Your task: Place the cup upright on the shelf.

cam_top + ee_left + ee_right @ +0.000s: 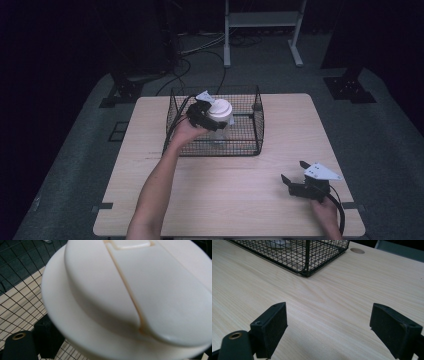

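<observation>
White-lidded clear jar stands upright inside wire basket; left gripper at its lid, jaws partly apart, grip unclear. Right gripper wide open, empty, well apart over wooden table.

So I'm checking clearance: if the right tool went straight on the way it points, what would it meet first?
Probably the wire basket; the right tool, open, faces its near corner across bare table.

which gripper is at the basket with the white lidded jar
The left gripper, reaching into the wire basket beside the white-lidded jar; the right gripper sits open over bare table.
</observation>
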The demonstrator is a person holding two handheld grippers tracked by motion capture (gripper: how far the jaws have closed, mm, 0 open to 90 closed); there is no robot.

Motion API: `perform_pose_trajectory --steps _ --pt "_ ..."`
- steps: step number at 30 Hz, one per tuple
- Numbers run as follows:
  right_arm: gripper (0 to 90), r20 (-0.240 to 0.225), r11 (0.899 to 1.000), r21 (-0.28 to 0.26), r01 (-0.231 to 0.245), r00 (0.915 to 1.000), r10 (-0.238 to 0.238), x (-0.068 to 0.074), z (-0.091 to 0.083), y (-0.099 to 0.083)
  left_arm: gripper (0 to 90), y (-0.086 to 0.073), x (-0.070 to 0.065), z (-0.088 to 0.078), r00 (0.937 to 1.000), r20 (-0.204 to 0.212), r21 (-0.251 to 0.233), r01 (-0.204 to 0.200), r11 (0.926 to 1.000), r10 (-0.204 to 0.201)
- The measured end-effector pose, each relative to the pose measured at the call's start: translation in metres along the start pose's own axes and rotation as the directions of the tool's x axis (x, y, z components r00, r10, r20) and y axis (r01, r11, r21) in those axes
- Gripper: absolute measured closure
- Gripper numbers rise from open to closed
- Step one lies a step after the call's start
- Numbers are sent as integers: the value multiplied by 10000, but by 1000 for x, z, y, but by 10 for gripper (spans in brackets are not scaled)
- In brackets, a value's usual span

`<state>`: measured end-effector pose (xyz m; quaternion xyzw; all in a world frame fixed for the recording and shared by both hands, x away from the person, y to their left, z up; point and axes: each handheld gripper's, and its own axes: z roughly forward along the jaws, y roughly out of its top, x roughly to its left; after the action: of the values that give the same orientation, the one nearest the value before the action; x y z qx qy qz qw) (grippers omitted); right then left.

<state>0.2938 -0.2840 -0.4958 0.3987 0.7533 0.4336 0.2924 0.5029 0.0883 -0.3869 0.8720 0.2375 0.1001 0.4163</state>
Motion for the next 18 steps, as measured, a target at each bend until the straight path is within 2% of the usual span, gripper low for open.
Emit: perform_pose_trajectory --steps 17,18 --pt "135 38 10000 48 48 10000 -49 0 1 0 52 -11 -7 -16 9999 -95 -226 -106 9997 104" --pt "135 42 10000 49 58 10000 -59 0 1 0 51 -12 -8 -18 9996 -134 -141 -252 9996 250"
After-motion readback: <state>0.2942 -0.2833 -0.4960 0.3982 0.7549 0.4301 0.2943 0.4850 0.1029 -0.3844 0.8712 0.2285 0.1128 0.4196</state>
